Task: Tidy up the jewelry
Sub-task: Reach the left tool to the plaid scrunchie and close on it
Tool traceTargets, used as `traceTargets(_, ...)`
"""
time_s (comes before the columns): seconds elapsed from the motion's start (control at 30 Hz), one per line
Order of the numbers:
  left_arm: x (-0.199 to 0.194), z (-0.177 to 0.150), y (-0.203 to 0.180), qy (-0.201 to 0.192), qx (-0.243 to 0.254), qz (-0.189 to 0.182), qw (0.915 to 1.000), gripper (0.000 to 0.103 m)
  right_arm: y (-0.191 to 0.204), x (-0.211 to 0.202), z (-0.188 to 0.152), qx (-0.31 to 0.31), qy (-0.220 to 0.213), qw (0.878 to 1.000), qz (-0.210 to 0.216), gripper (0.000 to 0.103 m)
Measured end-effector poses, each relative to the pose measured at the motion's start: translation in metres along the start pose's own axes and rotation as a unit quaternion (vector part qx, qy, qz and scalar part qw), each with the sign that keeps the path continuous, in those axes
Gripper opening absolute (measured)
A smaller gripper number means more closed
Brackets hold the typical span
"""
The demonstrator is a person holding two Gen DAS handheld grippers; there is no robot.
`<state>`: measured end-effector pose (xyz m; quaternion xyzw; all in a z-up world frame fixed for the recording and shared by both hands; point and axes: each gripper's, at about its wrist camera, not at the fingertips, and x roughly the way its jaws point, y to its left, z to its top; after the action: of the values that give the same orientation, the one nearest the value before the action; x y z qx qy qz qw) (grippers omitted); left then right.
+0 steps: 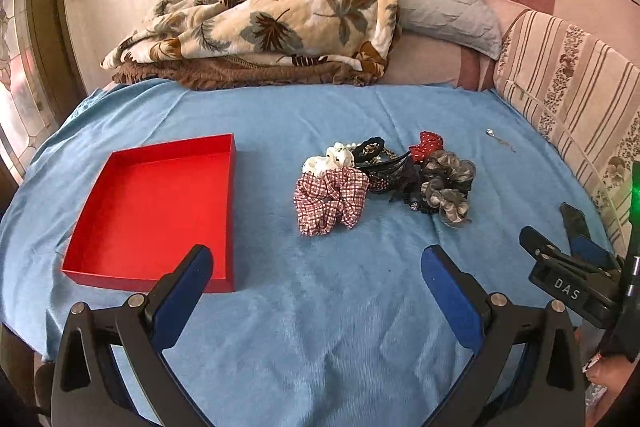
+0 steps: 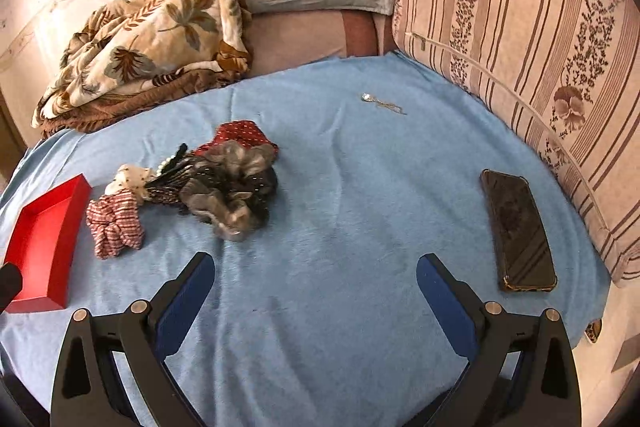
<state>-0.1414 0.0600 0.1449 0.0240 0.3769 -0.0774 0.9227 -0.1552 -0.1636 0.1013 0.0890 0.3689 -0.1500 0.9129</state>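
While both tools gape, tangled scrunchies (image 1: 384,179) lie beside red box (image 1: 160,211).

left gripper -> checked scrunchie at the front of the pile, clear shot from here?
Probably yes. The left gripper is open and empty, and only bare blue cloth lies between it and the checked scrunchie, which sits at the pile's near edge, beside the red box.

you have bare blue sheet (image 2: 340,227) in front of both grippers. the red box (image 1: 156,211) stands on your left, the pile of hair accessories (image 1: 384,179) in the middle, the phone (image 2: 518,231) on your right near the striped cushion (image 2: 540,47).
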Motion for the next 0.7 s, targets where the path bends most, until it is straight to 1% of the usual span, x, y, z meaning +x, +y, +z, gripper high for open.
traceTargets(0.3, -0.011, -0.003, 0.004, -0.002, -0.004, -0.008, 1.0, 0.103, 0.003, -0.015, -0.002, 0.002, -0.013, 1.0, -0.003, 0.102)
traceTargets(0.7, -0.014, -0.005, 0.001, 0.002, 0.001, -0.011, 0.9999, 0.103, 0.001, -0.014, -0.004, 0.006, -0.008, 1.0, -0.004, 0.102)
